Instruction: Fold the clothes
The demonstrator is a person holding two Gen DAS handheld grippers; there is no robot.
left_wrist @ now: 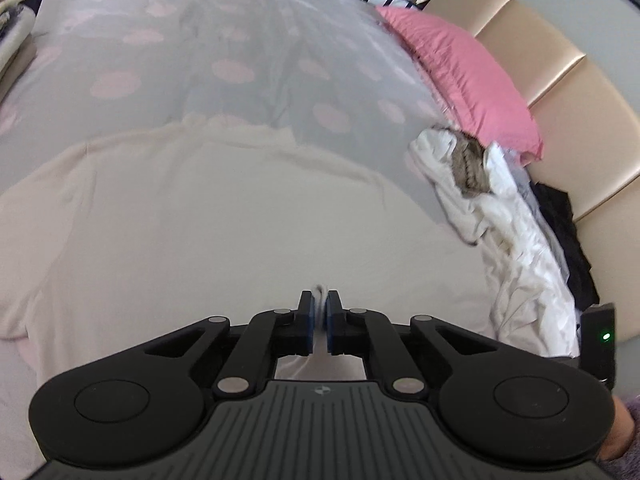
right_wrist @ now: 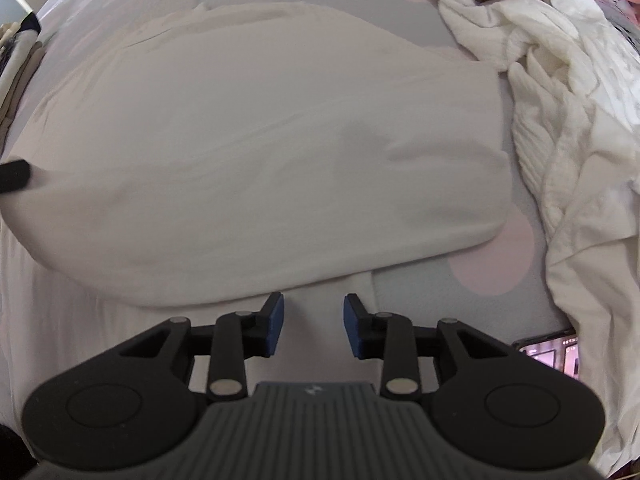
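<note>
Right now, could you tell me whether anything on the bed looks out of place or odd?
Mostly tidy: the cream garment lies spread flat, the left gripper pinching its edge. The odd spots are the crumpled pile of white clothes heaped beside it, and a phone with its screen lit lying on the bedspread.

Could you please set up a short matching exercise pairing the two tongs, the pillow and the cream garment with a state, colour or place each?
Things:
1. left tongs
2. right tongs
3. pillow
4. cream garment

Descriptions:
A. pink, by the padded headboard
B. spread flat on the bed cover
C. open, holding nothing
D. shut on a pinch of pale fabric

Pairs: 1-D, 2-C, 3-A, 4-B
</note>
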